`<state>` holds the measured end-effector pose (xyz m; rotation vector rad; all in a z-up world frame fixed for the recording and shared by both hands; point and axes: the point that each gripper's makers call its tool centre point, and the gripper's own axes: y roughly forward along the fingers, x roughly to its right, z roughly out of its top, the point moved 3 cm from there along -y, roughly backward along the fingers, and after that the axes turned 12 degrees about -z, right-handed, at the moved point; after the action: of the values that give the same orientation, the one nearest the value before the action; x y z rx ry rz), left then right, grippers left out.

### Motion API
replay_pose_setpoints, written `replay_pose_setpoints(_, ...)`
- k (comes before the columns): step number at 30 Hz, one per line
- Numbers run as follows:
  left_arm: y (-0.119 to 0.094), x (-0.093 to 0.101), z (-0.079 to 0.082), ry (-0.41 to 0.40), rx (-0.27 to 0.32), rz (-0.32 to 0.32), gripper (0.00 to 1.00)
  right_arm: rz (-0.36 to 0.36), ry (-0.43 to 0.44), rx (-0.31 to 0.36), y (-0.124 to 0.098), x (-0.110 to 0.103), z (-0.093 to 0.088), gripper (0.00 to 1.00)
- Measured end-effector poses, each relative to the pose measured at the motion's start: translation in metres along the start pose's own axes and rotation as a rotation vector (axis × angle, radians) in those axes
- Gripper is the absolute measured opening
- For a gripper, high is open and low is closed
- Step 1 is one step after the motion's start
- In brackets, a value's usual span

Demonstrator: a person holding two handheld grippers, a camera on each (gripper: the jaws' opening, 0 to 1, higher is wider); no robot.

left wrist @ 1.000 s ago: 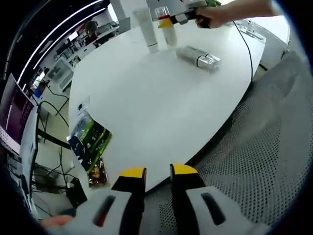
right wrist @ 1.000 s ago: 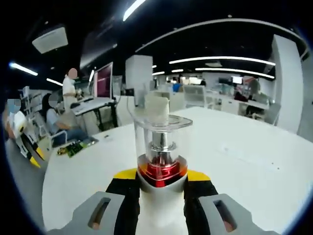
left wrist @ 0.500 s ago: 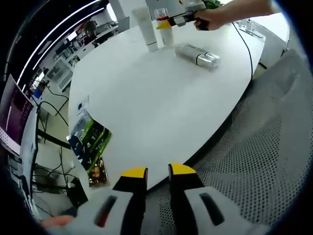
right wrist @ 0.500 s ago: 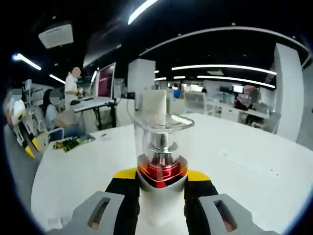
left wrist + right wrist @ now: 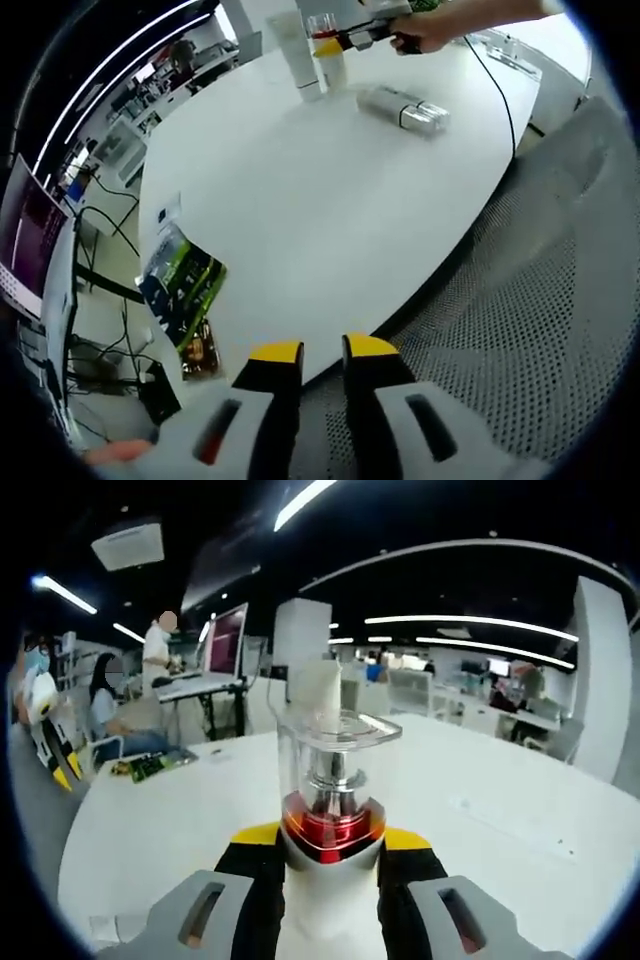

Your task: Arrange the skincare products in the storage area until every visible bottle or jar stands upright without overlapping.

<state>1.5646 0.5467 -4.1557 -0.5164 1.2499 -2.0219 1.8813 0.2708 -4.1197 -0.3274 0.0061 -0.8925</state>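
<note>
A red-collared pump bottle [image 5: 332,800] stands upright, clamped in the right gripper [image 5: 330,852] beside a white tube [image 5: 292,40] on the table [image 5: 300,200]; setting it down appears next. A silver bottle [image 5: 404,108] lies toppled nearby. The left gripper [image 5: 312,352], narrow and empty, hovers off the table's edge.

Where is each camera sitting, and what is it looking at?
Left gripper view: rides the left gripper near the table's edge, looking across it at a lying bottle, a standing tube and the person's hand.
Right gripper view: rides the right gripper, jaws shut on a clear-capped bottle, facing the office.
Shared: the table, the clear-capped bottle, the right gripper.
</note>
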Motion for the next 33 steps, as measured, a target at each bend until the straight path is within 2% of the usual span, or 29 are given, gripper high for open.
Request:
replay_pose_setpoints(12,0.0,-0.003,0.0,-0.003,0.003,0.011,0.09,-0.017,0.003,-0.049,0.007,0.008,-0.002,0.32)
replay_pose_setpoints(16,0.0,-0.003,0.001,-0.003,0.004,0.013,0.09,-0.015,0.044,-0.085,0.005,0.009,-0.004,0.39)
replay_pose_setpoints(22,-0.002,-0.004,0.002,-0.006,0.016,0.021,0.09,0.051,0.009,-0.156,-0.003,0.011,-0.008,0.37)
replay_pose_setpoints(24,-0.002,-0.004,0.002,-0.007,0.012,0.021,0.08,0.079,-0.015,-0.179,-0.002,0.01,-0.006,0.33)
replay_pose_setpoints(28,-0.002,-0.003,0.002,-0.006,0.012,0.021,0.07,0.112,-0.041,-0.227,0.004,0.011,-0.007,0.32)
replay_pose_setpoints(33,-0.003,-0.004,0.001,-0.007,0.01,0.026,0.07,0.157,-0.057,-0.238,0.007,0.009,-0.007,0.29)
